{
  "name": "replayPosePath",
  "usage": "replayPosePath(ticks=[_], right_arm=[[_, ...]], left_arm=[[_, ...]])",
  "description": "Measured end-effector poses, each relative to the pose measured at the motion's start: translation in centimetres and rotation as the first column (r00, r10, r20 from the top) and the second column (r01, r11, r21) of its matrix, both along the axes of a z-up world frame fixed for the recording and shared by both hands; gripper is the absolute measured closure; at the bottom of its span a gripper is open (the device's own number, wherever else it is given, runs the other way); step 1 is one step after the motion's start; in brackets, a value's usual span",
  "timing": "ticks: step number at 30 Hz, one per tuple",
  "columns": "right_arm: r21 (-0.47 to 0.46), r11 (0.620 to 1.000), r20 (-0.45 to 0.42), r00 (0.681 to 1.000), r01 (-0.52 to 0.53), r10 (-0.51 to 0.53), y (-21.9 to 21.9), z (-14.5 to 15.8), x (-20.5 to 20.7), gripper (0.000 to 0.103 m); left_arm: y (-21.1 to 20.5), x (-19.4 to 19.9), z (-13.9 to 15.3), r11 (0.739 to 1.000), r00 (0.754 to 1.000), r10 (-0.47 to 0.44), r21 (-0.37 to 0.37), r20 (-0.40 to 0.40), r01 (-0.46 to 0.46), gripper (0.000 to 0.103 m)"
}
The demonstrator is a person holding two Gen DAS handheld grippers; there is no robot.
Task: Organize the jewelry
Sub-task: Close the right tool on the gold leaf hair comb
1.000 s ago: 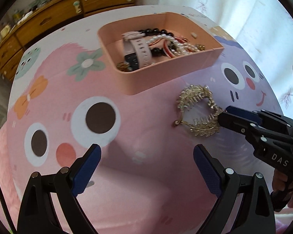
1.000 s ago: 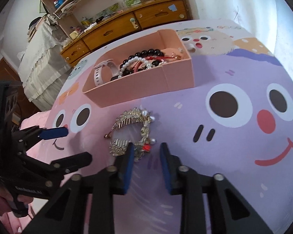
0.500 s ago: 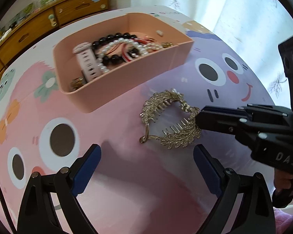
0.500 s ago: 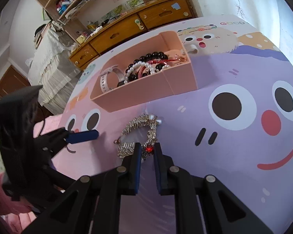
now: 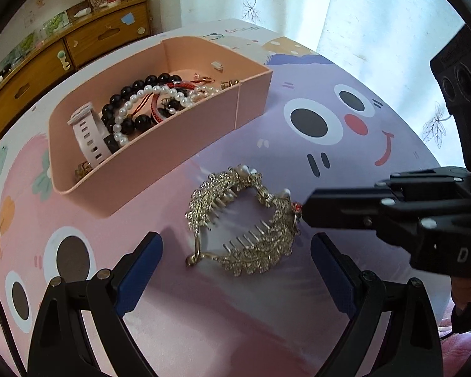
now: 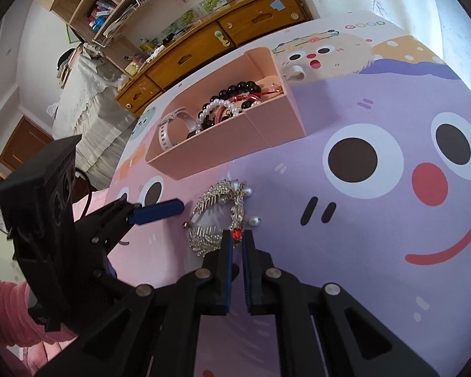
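A gold rhinestone hair claw (image 5: 241, 223) with pearls lies on the cartoon mat, also seen in the right wrist view (image 6: 223, 216). My right gripper (image 6: 237, 238) is shut on its edge at the red stone; it reaches in from the right in the left wrist view (image 5: 304, 212). My left gripper (image 5: 235, 264) is open and empty, its blue pads on either side of the claw's near end. A pink tray (image 5: 254, 94) behind the claw holds a pale pink watch (image 5: 88, 132), black beads (image 5: 135, 94), a pearl bracelet and red bangles.
The printed mat (image 5: 329, 119) covers the table; its edge curves round on the right near white curtains. Wooden drawers (image 6: 204, 50) and shelves stand behind the table. A pink-sleeved arm (image 6: 3, 308) holds the left gripper.
My right gripper's jaws have closed on the hair claw's edge. My left gripper has swung right, bringing the claw between its open fingers.
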State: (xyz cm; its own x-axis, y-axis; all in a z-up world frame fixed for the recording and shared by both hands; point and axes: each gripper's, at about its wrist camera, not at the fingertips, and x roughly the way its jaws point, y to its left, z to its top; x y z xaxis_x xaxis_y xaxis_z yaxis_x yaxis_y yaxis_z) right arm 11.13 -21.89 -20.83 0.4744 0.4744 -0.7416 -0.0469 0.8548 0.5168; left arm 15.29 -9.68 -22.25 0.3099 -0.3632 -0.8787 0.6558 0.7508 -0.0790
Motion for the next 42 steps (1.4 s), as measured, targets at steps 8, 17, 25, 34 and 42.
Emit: replayPosePath(ticks=[8, 17, 25, 34, 42], right_arm=[[0.083, 0.996, -0.069, 0.998, 0.007, -0.001, -1.1, -1.2, 0.9, 0.097], [0.177, 0.984, -0.086, 0.996, 0.028, -0.013, -1.7, -1.8, 1.3, 0.096], [0.267, 0.963, -0.138, 0.99, 0.028, 0.009, -1.7, -2.8, 2.3, 0.085], [0.192, 0.981, -0.131, 0.991, 0.004, 0.021, -0.2, -2.4, 2.4, 0.091], [0.206, 0.978, -0.162, 0.987, 0.046, -0.012, -0.8, -2.3, 1.7, 0.094]], left_arm=[[-0.2, -0.3, -0.1, 0.999, 0.998, -0.034, 0.023, 0.047, 0.033, 0.013], [-0.2, -0.7, 0.1, 0.998, 0.996, -0.061, 0.017, 0.072, 0.06, 0.025], [-0.1, -0.9, 0.1, 0.997, 0.994, -0.074, 0.01, 0.081, 0.073, 0.027], [0.3, -1.2, 0.1, 0.996, 0.992, -0.085, -0.005, 0.094, 0.085, 0.028], [0.8, -1.3, 0.1, 0.994, 0.989, -0.106, -0.019, 0.103, 0.109, 0.03]])
